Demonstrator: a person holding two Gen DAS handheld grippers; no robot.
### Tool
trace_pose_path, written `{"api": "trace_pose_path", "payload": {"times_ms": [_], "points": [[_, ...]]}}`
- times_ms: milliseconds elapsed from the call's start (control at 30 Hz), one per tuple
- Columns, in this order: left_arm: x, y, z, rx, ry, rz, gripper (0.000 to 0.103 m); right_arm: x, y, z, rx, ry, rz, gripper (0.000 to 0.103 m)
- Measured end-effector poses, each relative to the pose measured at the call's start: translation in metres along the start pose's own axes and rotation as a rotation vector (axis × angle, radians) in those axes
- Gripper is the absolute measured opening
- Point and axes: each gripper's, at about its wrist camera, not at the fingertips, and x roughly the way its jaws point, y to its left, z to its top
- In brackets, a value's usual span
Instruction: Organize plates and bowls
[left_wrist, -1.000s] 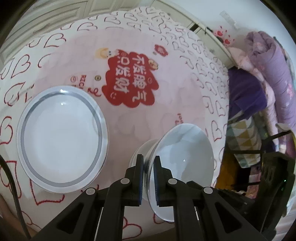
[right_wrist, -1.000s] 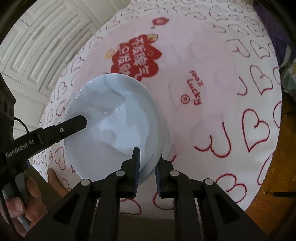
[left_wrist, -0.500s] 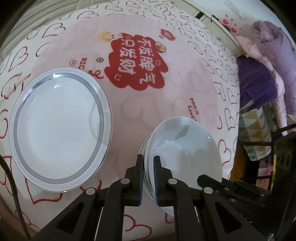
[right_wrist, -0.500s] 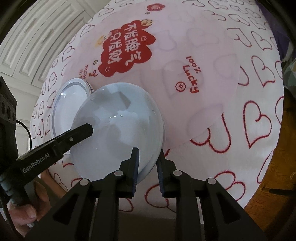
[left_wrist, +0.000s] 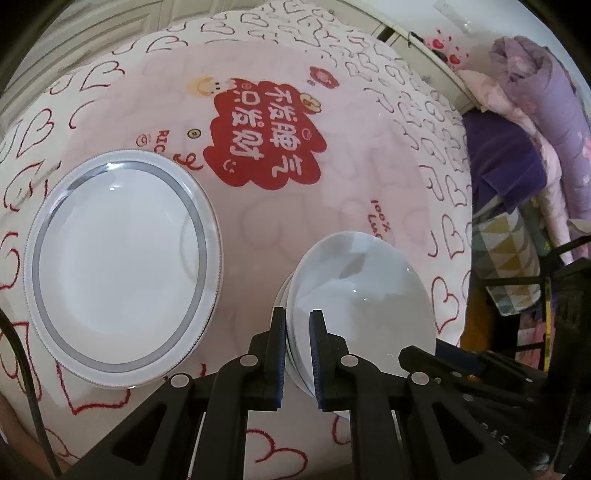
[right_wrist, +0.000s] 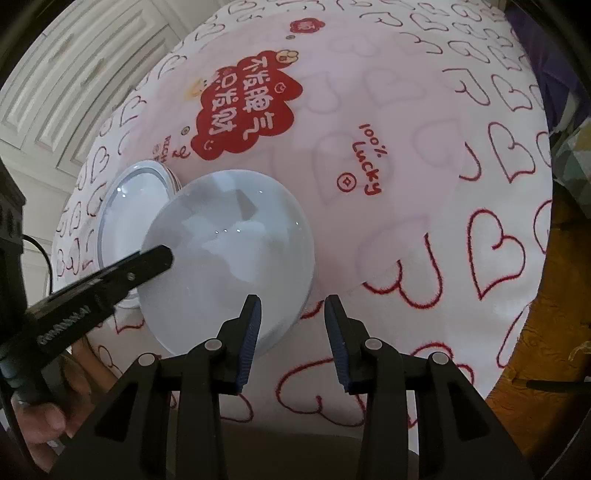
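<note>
Left fingers: your left gripper is clamped on the near rim of the glossy white ceramic bowl — one pad outside the wall, one inside, with only the rim's thickness between them.
Right fingers: your right gripper is released; its jaws have just been opening. The left pad overlaps the bowl's near edge in the right wrist view, the right pad stands clear over the cloth, and neither presses on the bowl.
Bowl: it is the upper one of a stack. In the left wrist view further white rims show just beneath its left edge, and it sits slightly tilted on them. How many lie under it, you cannot tell.
Plate: the wide white round plate with a grey ring near its rim lies flat to the left of the bowls, close to them but apart.
Surface: both rest on a round worktop under a pink-and-white fleece cloth printed with red heart outlines; a red cloud-shaped patch with white characters lies beyond the plate and bowls.
Far side: white panelled cupboard doors stand behind the worktop — and purple bedding is heaped at the right edge.
</note>
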Motion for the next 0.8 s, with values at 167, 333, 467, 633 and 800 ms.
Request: {"api": "trace_pose_path", "payload": {"times_ms": [167, 333, 467, 633, 800], "points": [[-0.01, 0.004, -0.002, 0.002, -0.007, -0.013, 0.013, 0.001, -0.004, -0.002, 0.024, -0.006, 0.039, 0.038], [-0.019, 0.013, -0.002, -0.009, 0.003, -0.016, 0.066, -0.005, -0.011, -0.001, 0.07, -0.044, 0.083, 0.07], [-0.035, 0.018, -0.005, -0.021, -0.049, -0.014, 0.094, -0.012, -0.023, 0.002, 0.137, -0.086, 0.12, 0.103], [-0.04, 0.026, -0.004, -0.028, -0.007, -0.057, 0.096, -0.015, -0.039, 0.006, 0.201, -0.104, 0.148, 0.103], [-0.035, 0.033, -0.007, -0.067, 0.048, -0.079, 0.096, -0.014, -0.046, 0.008, 0.212, -0.103, 0.154, 0.103]]}}
